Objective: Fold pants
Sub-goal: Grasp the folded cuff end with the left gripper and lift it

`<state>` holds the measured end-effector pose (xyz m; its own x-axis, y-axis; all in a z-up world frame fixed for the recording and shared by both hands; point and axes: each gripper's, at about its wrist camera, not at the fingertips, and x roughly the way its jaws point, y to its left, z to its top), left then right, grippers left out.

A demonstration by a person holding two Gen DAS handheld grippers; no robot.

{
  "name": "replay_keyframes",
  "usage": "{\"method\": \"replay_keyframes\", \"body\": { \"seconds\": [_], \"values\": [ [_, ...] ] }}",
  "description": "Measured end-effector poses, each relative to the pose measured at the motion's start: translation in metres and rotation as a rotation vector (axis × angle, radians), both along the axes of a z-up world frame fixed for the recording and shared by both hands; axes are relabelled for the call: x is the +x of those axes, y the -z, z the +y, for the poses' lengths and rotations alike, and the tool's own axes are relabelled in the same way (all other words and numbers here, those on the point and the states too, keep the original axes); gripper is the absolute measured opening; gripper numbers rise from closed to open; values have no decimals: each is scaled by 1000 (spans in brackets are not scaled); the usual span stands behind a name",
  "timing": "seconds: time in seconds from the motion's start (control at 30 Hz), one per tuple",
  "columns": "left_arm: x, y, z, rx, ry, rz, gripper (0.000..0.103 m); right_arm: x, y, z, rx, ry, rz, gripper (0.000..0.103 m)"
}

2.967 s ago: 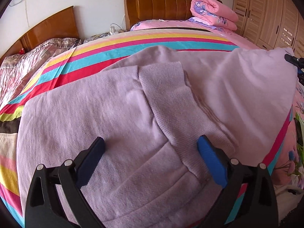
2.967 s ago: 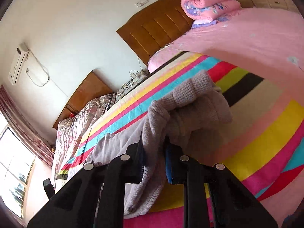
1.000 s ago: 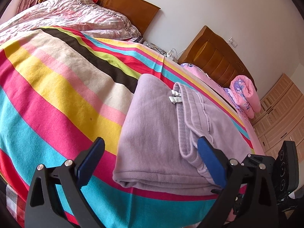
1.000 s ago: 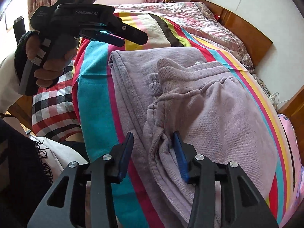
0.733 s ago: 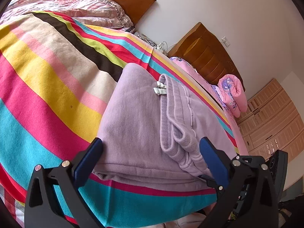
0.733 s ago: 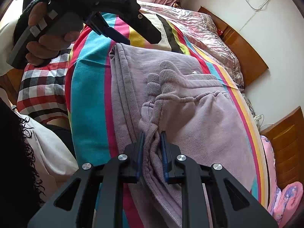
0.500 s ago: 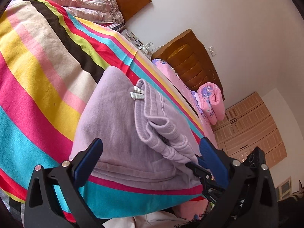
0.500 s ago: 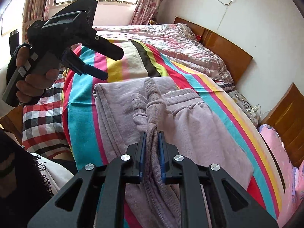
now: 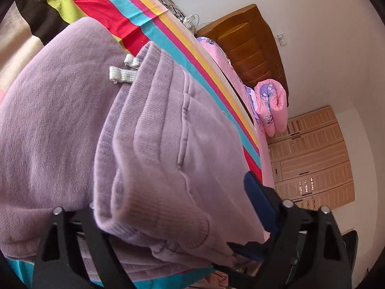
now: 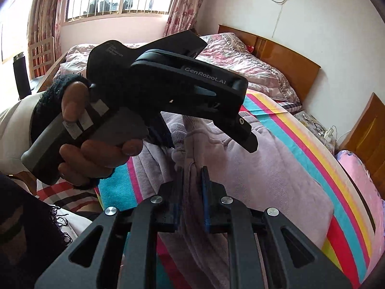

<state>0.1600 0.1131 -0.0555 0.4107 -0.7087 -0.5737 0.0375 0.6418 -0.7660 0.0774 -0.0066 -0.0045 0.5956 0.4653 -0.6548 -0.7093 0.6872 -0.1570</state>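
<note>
Folded lilac fleece pants (image 9: 149,130) fill frame centre on the striped bedspread (image 9: 134,7), right gripper (image 10: 191,192) clenched on their edge, left gripper (image 9: 168,207) spread wide around the ribbed cuff.

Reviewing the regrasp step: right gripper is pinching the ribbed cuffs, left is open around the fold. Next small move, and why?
Probably close the left gripper on the pants. Its fingers stand wide apart with the ribbed cuff end between them, one hidden under cloth, while the right gripper is shut on the same bunch. A second hold would let both carry the fold across the striped bedspread.
</note>
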Motion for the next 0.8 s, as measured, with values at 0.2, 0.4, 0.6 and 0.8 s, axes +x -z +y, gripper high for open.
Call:
{"method": "replay_keyframes", "body": {
  "seconds": [0.2, 0.4, 0.6, 0.8],
  "values": [
    [-4, 16, 12, -17, -34, 20, 26, -34, -17, -120, 345, 282, 52, 88],
    [-7, -21, -4, 78, -40, -50, 24, -71, 38, -156, 282, 500, 154, 88],
    [-5, -84, -38, 147, 25, -150, 21, -34, 59, -127, 232, 609, 98, 88],
    [-32, -155, 1, 124, -4, -345, 20, -30, 67, -115, 76, 673, 17, 86]
  ]
}}
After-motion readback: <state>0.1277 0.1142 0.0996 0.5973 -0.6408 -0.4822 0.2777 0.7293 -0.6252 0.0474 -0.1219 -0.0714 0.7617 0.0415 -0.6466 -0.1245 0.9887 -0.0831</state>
